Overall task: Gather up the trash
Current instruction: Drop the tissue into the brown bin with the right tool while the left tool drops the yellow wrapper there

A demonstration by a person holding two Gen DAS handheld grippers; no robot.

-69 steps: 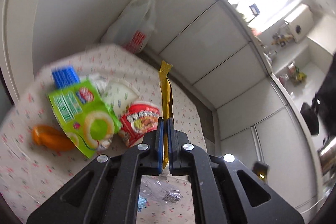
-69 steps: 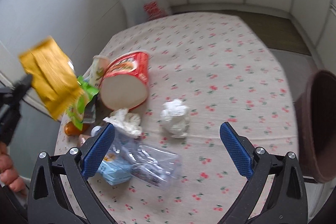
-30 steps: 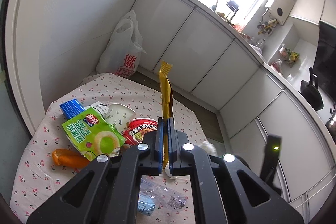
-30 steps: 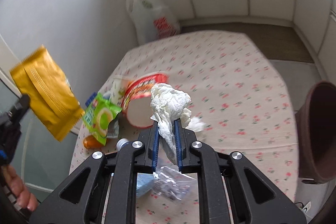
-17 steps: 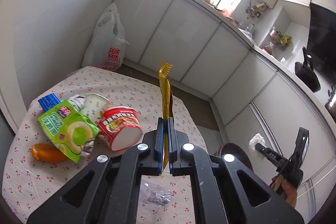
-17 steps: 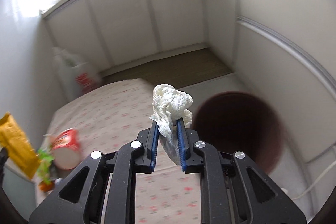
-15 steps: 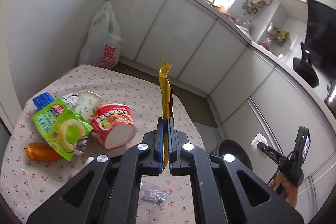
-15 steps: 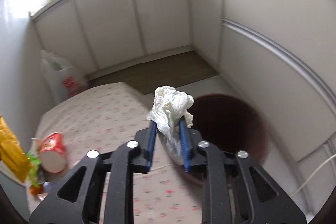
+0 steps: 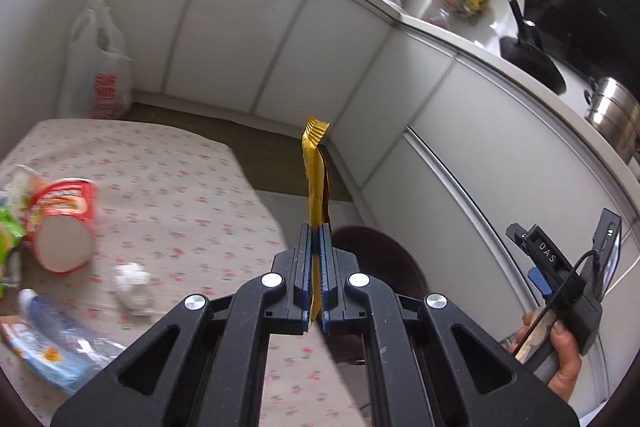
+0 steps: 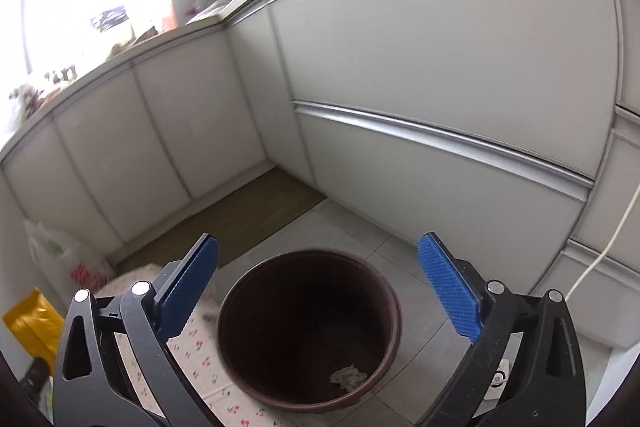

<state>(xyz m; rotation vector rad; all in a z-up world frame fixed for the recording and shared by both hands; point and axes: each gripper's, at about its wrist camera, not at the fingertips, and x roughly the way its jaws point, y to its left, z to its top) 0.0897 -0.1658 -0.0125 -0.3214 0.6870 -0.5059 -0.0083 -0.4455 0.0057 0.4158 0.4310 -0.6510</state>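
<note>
Left gripper [image 9: 316,275]: jaws closed on the lower end of a yellow snack wrapper [image 9: 315,179], which stands edge-on and upright between the blue pads, its long axis running straight out along the fingers and its crimped end farthest from the camera. The brown waste bin [image 9: 380,259] lies just ahead of and below this gripper, slightly to its right, partly hidden behind the finger mounts; it stands on the floor beside the edge of the floral-cloth table [image 9: 180,195].

Right gripper [image 10: 318,291]: jaws spread wide, nothing between the pads. It hangs directly above the same bin [image 10: 308,331], whose open mouth fills the gap between its fingers; a crumpled tissue [image 10: 347,375] rests on the bin floor. The wrapper [image 10: 30,323] appears at the far left of this view.

Judgement: the wrapper is the next item for the bin, and the left gripper is the one carrying it; the right gripper, though nearer the mouth, is empty. The coming move likely requires the left gripper to travel forward, down and slightly right until the wrapper's length hangs over the opening.

Remaining on the table, to the left gripper's left: a red instant-noodle cup [image 9: 62,223], a tissue wad [image 9: 132,285] and a clear plastic bag [image 9: 52,339].
</note>
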